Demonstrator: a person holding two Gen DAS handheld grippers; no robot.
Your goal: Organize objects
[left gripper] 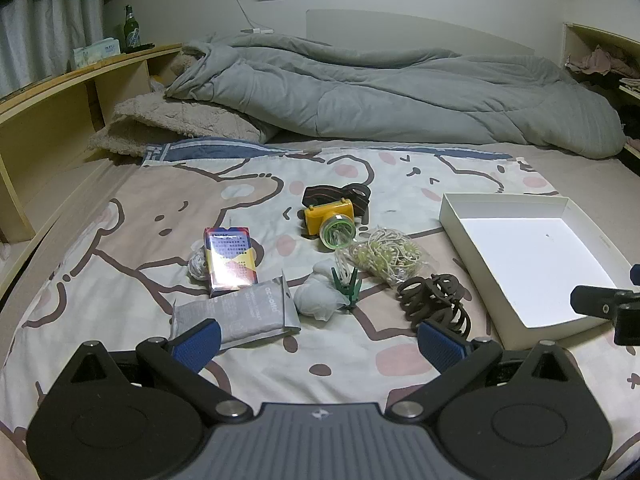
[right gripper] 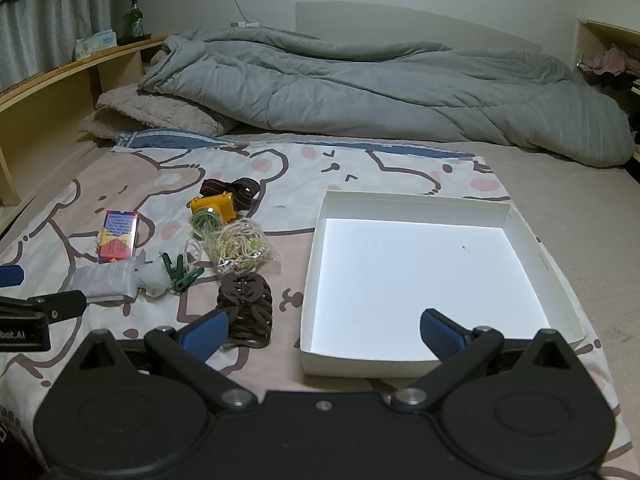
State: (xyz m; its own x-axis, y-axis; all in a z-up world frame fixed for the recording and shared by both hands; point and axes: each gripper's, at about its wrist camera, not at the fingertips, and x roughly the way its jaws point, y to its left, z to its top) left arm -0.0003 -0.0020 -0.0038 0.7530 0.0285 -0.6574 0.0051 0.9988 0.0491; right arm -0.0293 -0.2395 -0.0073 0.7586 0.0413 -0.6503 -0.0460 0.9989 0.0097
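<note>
Small objects lie on a cartoon-print sheet: a yellow headlamp (left gripper: 328,218) (right gripper: 214,208) with a dark strap, a colourful card box (left gripper: 229,259) (right gripper: 117,236), a grey foil packet (left gripper: 244,312) (right gripper: 106,282), a green clip (left gripper: 346,285) (right gripper: 180,272), a bag of cord (left gripper: 386,256) (right gripper: 240,250), a white wad (left gripper: 316,296) and a brown hair claw (left gripper: 434,300) (right gripper: 246,312). An empty white box (left gripper: 504,208) (right gripper: 416,204) sits to their right. My left gripper (left gripper: 318,340) is open in front of the packet and claw. My right gripper (right gripper: 324,334) is open over the box's near-left corner.
A rumpled grey duvet (left gripper: 380,88) and a beige pillow (left gripper: 176,124) fill the far side of the bed. A wooden shelf (left gripper: 48,96) with a green bottle (left gripper: 130,28) runs along the left. The right gripper's body (left gripper: 608,308) shows at the left view's right edge.
</note>
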